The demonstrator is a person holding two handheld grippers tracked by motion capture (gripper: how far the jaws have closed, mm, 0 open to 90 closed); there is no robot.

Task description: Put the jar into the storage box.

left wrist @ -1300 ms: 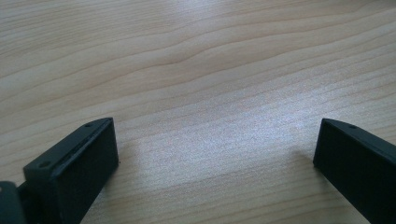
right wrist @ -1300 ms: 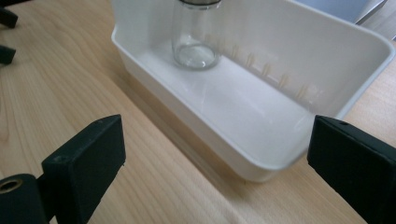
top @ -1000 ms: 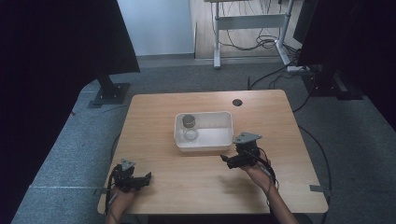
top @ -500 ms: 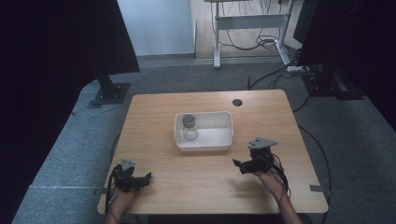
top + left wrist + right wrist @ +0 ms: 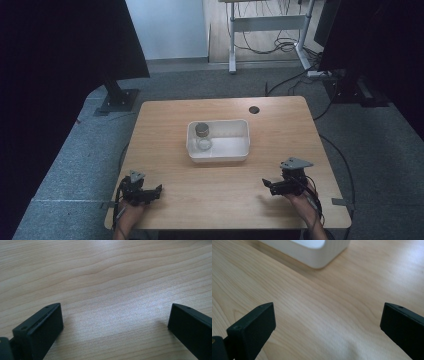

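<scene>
Holding both claws wide, you grip nothing: your left gripper (image 5: 159, 189) sits near the table's (image 5: 165, 125) front-left corner, jaws spread over bare wood grain. Your right gripper (image 5: 265, 184) hovers front-right of the white bin (image 5: 241, 149), released too, a bin corner ahead of it. Inside the bin, a dark-lidded jar (image 5: 202, 130) and a clear ring (image 5: 203, 144). Grey carpet surrounds the table.
</scene>
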